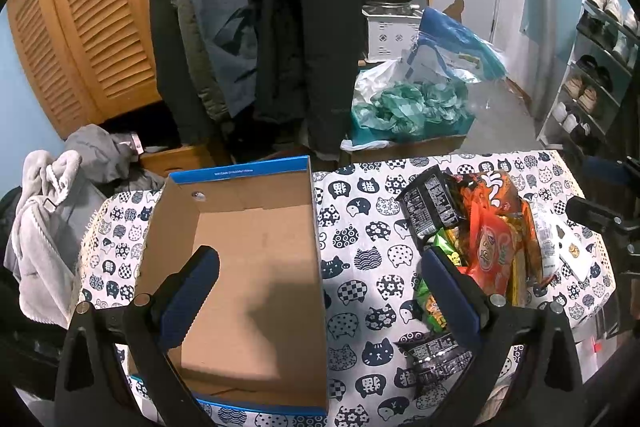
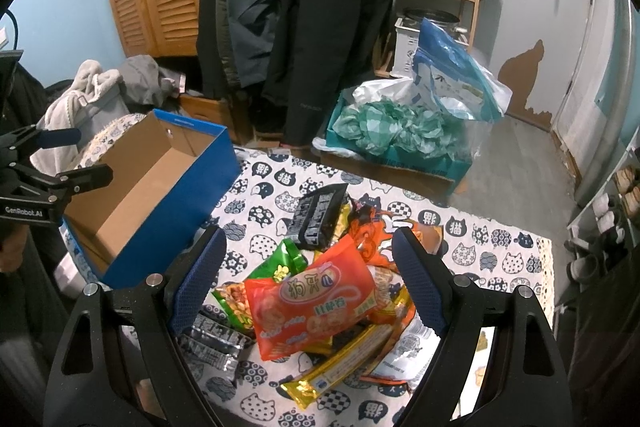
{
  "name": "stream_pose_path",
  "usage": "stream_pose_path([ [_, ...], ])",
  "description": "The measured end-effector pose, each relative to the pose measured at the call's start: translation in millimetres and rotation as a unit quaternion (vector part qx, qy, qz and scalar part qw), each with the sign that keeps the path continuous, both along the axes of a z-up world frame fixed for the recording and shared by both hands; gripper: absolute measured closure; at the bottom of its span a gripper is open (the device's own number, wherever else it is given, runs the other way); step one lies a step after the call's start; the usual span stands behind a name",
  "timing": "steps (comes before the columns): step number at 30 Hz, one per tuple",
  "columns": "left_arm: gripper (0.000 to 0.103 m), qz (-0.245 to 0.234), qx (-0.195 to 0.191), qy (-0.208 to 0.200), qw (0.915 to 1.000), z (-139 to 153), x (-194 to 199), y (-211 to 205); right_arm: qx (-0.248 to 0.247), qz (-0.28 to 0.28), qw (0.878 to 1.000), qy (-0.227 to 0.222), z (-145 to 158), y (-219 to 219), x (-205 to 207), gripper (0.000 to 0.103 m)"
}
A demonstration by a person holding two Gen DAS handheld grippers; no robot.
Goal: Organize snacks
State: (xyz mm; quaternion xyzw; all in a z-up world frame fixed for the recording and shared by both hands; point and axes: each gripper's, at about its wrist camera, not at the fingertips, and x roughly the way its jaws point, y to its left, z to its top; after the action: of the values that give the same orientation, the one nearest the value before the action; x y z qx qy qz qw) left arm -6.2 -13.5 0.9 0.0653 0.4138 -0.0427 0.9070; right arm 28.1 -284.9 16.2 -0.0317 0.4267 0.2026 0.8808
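An open blue cardboard box (image 1: pixel 256 267) with a bare brown inside sits on the left of the table; it also shows in the right wrist view (image 2: pixel 160 195). A pile of snack packets lies to its right: an orange-red packet (image 2: pixel 312 303) on top, a black packet (image 2: pixel 320 215), a green packet (image 2: pixel 280 267), a gold one (image 2: pixel 344 363). The pile also shows in the left wrist view (image 1: pixel 492 247). My left gripper (image 1: pixel 320 267) is open and empty, straddling the box's right wall. My right gripper (image 2: pixel 308 255) is open and empty, above the pile.
The table has a cat-print cloth (image 1: pixel 360 227). Behind it hang dark coats (image 1: pixel 304 27), with a box of teal bags (image 2: pixel 400 135) on the floor. A shoe rack (image 1: pixel 592 67) stands at right, grey clothes (image 1: pixel 52 219) at left.
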Motion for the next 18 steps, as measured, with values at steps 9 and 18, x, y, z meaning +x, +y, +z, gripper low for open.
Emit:
stream_pose_path([
  [9, 0.001, -0.001, -0.001, 0.000, 1.0000, -0.3, -1.6, -2.0, -0.002, -0.005, 1.000, -0.001, -2.9, -3.1, -5.8, 0.019],
  [18, 0.001, -0.002, -0.002, 0.001, 1.0000, -0.2, -2.0, -2.6, -0.001, -0.001, 1.000, -0.002, -1.9, -3.1, -8.7, 0.019],
])
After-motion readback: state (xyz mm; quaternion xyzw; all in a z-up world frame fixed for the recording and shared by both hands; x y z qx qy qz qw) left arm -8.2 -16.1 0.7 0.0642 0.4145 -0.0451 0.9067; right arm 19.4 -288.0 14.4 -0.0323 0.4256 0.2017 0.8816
